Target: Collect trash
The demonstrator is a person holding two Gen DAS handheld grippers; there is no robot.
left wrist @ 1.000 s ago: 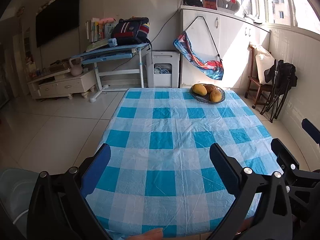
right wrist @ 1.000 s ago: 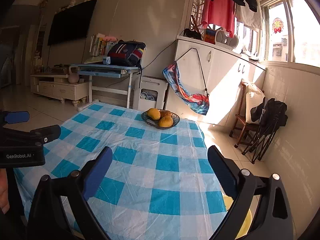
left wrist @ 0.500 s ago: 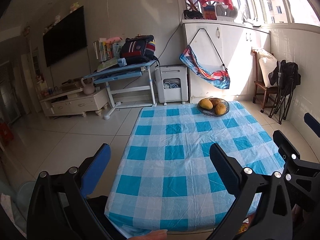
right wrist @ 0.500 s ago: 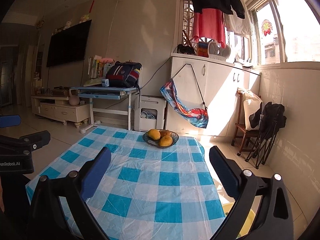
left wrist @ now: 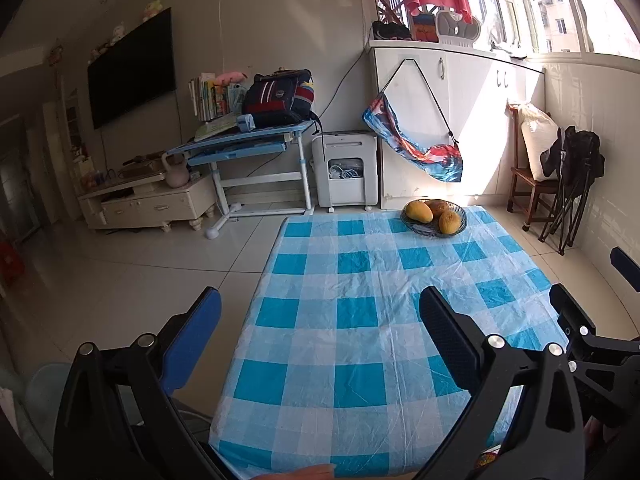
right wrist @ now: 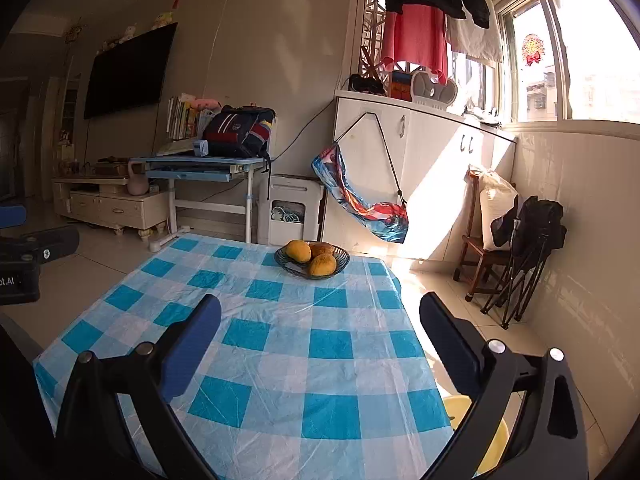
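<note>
Hovering w/ left hand-held gripper [left wrist: 320,312] & right hand-held gripper [right wrist: 320,312] both spread wide, empty, above checkered counter [left wrist: 360,320], prob. scanning; no trash visible; fruit bowl [right wrist: 312,258] at far end.

We see a yellow round bin [right wrist: 458,407] on the floor just off the near right corner of the worktop [right wrist: 280,360]. It stands upright with its mouth open, and the hanging cloth partly hides it. On the near left floor stands a pale teal tub [left wrist: 44,388], cut off by the frame. We cannot tell what either holds.
</note>
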